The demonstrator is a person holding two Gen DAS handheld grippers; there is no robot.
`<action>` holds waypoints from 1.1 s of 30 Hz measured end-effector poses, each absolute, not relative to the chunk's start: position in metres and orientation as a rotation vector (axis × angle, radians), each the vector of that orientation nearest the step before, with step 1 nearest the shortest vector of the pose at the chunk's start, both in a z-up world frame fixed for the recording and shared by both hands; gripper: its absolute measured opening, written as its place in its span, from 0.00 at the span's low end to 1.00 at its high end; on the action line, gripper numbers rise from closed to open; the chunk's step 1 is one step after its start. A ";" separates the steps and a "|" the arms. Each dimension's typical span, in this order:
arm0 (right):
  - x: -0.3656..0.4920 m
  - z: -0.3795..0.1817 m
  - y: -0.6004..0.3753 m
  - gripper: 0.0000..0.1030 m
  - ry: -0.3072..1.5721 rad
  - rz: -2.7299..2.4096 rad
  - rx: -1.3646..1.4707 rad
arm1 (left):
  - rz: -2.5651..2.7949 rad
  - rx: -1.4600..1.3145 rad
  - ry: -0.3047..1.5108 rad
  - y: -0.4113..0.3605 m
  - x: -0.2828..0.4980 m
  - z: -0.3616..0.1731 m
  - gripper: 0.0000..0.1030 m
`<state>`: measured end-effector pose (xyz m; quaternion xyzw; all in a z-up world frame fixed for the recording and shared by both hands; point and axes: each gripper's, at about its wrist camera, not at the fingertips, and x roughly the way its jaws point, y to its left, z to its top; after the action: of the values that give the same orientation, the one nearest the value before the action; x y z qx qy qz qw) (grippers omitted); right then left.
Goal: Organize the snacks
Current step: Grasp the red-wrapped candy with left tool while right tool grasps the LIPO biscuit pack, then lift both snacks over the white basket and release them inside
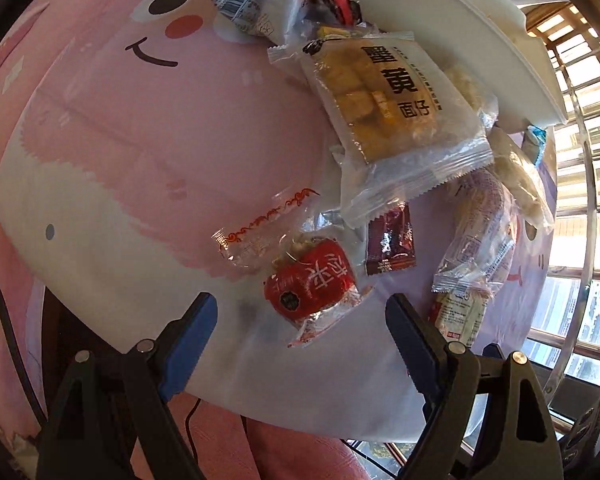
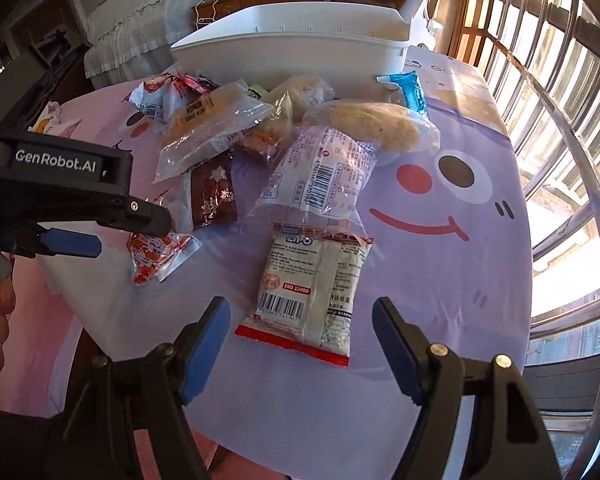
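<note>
Two claws hang over the bench, each with jaws apart and nothing held. The left claw [image 1: 300, 316] hovers above the red packet [image 1: 310, 286] near the bench's near edge, likely its pick. The right claw [image 2: 300, 320] frames the white wafer pack [image 2: 312, 288]. The white bin [image 2: 292, 50] waits at the far edge, ready to take snacks.

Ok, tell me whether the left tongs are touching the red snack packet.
Apart. The left wrist view shows the left tongs open, with bare tablecloth between each fingertip and the red snack packet.
</note>
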<state>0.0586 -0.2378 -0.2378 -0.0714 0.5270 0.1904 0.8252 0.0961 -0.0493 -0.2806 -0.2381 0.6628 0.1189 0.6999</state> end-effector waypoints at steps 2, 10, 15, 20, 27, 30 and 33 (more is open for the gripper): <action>0.063 -0.242 -0.236 0.72 1.132 0.418 -0.155 | 0.285 -0.540 1.485 -0.049 0.099 -0.287 0.83; 0.079 -0.255 -0.231 0.71 1.159 0.454 -0.168 | 0.288 -0.589 1.474 -0.049 0.108 -0.300 0.66; 0.087 -0.258 -0.226 0.61 1.160 0.469 -0.192 | 0.296 -0.591 1.484 -0.047 0.115 -0.301 0.55; 0.089 -0.258 -0.221 0.51 1.158 0.476 -0.240 | 0.292 -0.610 1.479 -0.044 0.117 -0.304 0.52; 0.090 -0.256 -0.222 0.47 1.188 0.483 -0.252 | 0.302 -0.610 1.483 -0.041 0.106 -0.298 0.51; 0.088 -0.254 -0.223 0.47 1.208 0.495 -0.249 | 0.307 -0.605 1.471 -0.039 0.094 -0.285 0.51; 0.086 -0.250 -0.225 0.47 1.238 0.531 -0.229 | 0.304 -0.595 1.471 -0.034 0.088 -0.273 0.51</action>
<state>0.0861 -0.2250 -0.2499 -0.1058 0.5720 0.2452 0.7756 0.0876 -0.0342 -0.2730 -0.2663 0.6580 0.1358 0.6911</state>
